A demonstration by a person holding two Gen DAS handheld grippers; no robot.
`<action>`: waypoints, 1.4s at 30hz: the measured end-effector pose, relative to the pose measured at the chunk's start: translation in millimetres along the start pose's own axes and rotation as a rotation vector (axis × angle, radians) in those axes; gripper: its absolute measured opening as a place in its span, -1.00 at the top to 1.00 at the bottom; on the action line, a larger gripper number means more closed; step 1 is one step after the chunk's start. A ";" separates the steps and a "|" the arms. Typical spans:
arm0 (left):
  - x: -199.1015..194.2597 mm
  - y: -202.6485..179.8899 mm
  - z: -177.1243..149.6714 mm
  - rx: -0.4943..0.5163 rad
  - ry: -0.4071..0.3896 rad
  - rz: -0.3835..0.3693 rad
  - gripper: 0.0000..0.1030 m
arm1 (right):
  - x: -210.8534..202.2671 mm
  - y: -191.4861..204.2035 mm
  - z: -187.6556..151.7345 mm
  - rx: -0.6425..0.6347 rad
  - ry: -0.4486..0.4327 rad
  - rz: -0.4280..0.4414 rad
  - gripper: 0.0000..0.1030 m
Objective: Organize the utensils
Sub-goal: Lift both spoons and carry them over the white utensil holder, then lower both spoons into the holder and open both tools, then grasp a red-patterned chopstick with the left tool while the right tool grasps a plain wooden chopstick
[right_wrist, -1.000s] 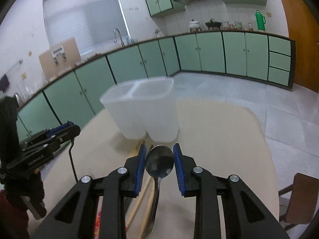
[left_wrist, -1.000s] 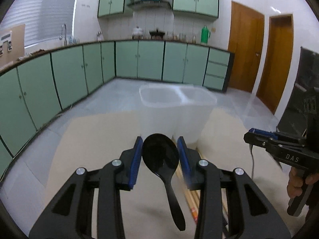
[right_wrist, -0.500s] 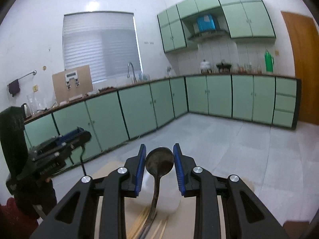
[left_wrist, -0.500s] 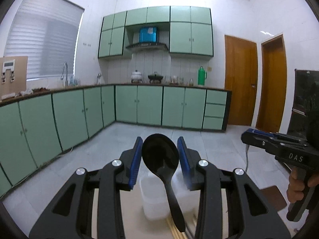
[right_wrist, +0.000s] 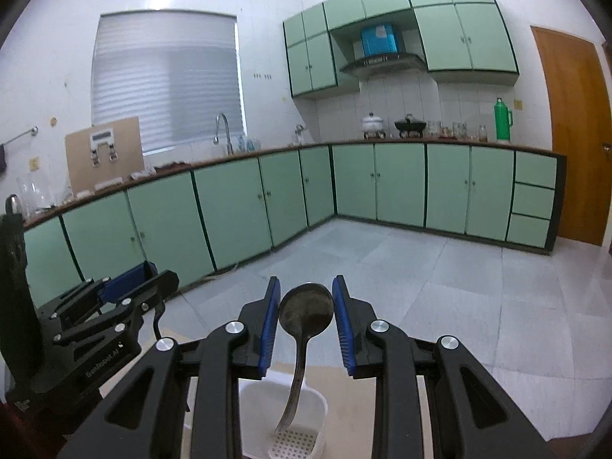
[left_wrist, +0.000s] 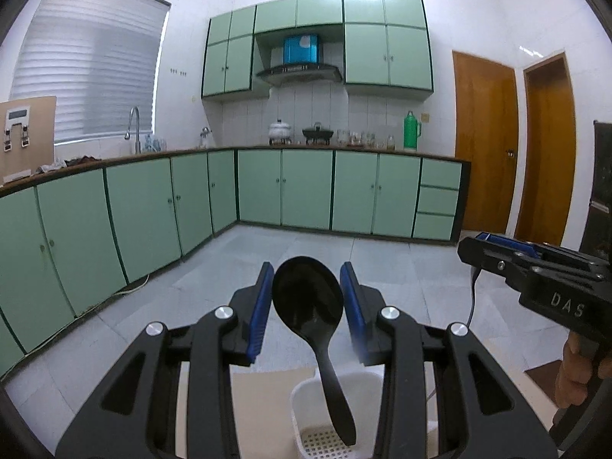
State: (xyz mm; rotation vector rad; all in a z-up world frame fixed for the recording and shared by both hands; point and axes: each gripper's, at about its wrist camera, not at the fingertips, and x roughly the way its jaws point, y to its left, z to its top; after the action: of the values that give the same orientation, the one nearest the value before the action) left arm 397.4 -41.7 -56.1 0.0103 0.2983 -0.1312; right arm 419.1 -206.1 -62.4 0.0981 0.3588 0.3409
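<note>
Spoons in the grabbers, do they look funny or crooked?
A bit: the black plastic spoon and the grey metal spoon are pinched by their bowls, handles dangling down over the white plastic holder. Nothing is spilled or broken.

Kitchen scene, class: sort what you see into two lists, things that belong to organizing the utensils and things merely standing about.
Belonging to the job:
black spoon in the left gripper
metal spoon in the right gripper
white holder below them

Standing about:
green flask
white pot
tap
</note>
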 end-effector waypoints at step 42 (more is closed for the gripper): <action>-149.4 3.4 -168.4 0.020 0.459 -0.035 -0.51 | -142.9 10.3 -189.4 0.107 0.343 -0.057 -0.59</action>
State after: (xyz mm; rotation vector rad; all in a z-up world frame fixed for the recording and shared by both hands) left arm 207.0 -14.2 -173.2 0.0551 0.7554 -0.1661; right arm 222.0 -239.1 -190.6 0.1340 0.7183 0.2820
